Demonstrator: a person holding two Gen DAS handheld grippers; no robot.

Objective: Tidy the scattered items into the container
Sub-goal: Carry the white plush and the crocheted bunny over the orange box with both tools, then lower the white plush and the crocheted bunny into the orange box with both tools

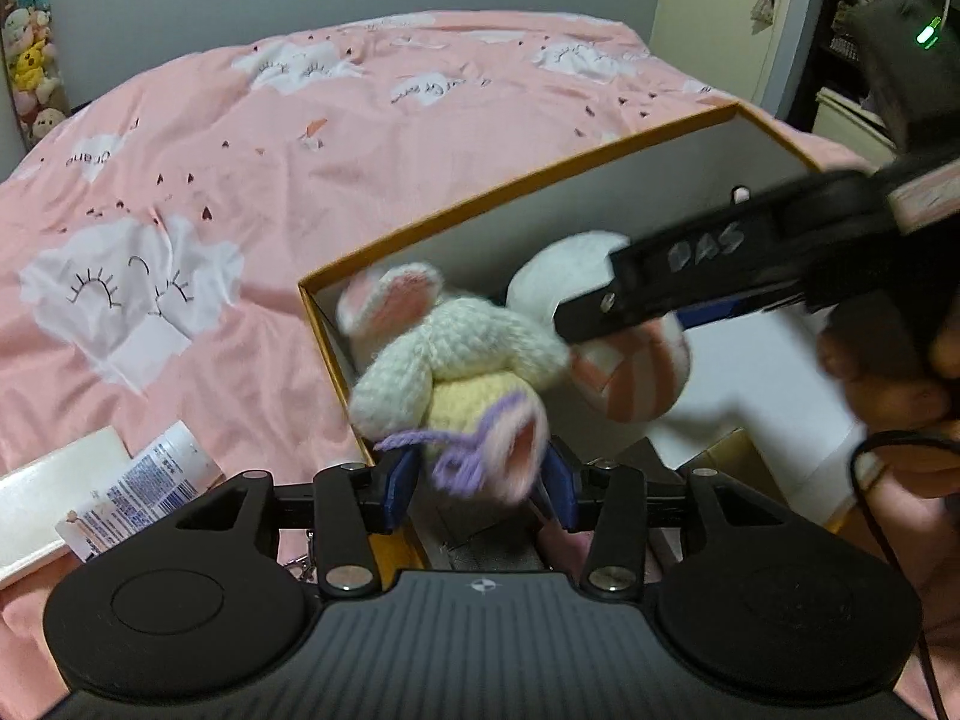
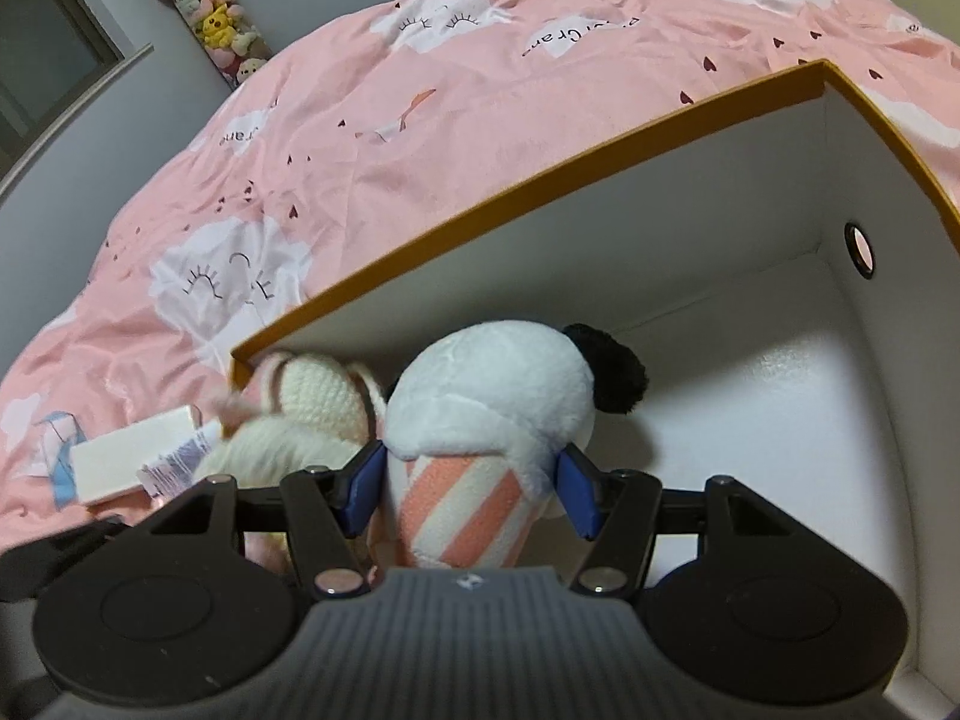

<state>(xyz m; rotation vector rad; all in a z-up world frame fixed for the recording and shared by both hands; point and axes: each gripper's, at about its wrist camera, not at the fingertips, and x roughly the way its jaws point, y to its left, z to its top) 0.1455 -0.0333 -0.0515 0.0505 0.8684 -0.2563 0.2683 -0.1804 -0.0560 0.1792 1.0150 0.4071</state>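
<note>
A: What's in the box [image 2: 540,180]?

B: Orange rim, white inside, sitting on the pink bed [image 1: 300,150]. Two toys are at its left end. The bunny [image 1: 444,354] is crocheted: cream body, pink-lined ears, pale yellow middle, purple yarn bow. It's blurred, and lies over the corner of the box. The plush [image 2: 492,396] is white with a black pom ear and a pink-and-white striped part.

A: Your left gripper [image 1: 480,483]?

B: Fingers [image 1: 399,489] spread, one on each side of the bunny's lower ear and bow. I see gaps at the pads, so no pinch; the bunny is loose.

A: And the right gripper [image 2: 471,492]?

B: Fingers [image 2: 363,489] held partly apart and pinching the plush, with the striped part between the blue pads and the white fleece bulging over them. It's low inside the box, just beside the bunny. From the left view that gripper reaches in from the right, a hand [image 1: 888,384] behind it.

A: Anything still out?

B: A tube [image 1: 144,486] and a white carton [image 1: 54,504] on the bed, left of the box.
</note>
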